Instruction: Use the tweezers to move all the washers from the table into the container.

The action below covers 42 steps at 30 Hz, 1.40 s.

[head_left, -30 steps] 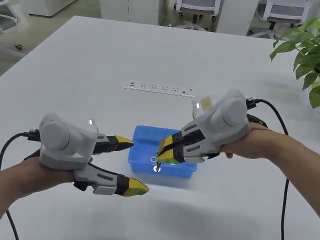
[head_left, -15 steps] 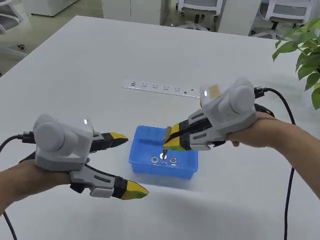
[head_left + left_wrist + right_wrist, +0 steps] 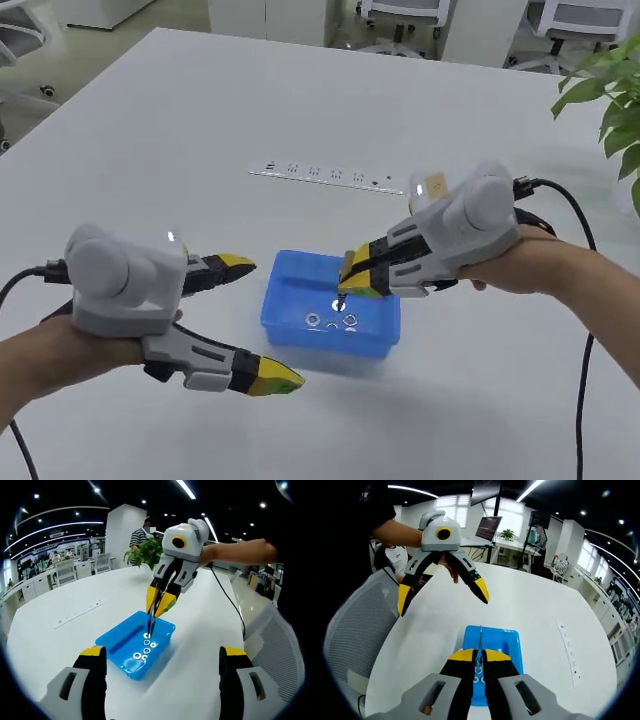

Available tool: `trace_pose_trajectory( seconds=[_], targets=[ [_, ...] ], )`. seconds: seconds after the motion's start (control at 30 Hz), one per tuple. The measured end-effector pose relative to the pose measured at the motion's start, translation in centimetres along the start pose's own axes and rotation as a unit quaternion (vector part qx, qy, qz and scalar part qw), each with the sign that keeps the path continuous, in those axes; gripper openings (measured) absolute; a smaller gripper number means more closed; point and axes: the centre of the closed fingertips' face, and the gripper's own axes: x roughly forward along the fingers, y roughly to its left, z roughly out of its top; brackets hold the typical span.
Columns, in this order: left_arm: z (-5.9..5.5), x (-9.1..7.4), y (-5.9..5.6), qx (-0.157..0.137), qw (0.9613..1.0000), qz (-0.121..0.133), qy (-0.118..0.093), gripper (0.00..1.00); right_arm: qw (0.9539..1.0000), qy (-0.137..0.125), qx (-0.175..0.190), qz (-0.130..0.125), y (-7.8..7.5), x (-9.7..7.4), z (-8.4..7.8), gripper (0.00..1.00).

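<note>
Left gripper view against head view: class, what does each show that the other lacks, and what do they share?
Left gripper view: ceiling lights and a standing person in the background. Head view: the open left hand-held gripper from above, with the hand holding it. Shared: the blue container, washers inside it, the right hand-held gripper shut on tweezers above them, and the power strip.

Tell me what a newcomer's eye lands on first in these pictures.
The blue container in the middle of the white table stands out, with silver washers lying inside. Above it the right gripper is shut on thin tweezers that point down into it. The left gripper hovers wide open, left of the container in the head view.
</note>
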Motion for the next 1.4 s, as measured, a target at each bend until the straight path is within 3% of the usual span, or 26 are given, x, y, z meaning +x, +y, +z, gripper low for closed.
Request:
trace_pose_trajectory(
  seconds=[0.7,1.07,1.4],
  targets=[
    [0.5,1.2,0.7,0.011,0.9998,-0.011,0.011,0.98,0.9999,0.007,0.01,0.008,-0.1,1.3,-2.4,0.06],
    [1.1,2.5,1.5,0.037,0.9989,-0.027,0.011,0.85,0.9998,0.006,0.017,0.012,0.1,1.7,-3.2,0.06],
    [1.9,4.2,1.5,0.068,0.9963,-0.05,0.015,0.57,0.9997,0.006,0.017,0.015,0.4,2.0,-3.6,0.07]
  ],
)
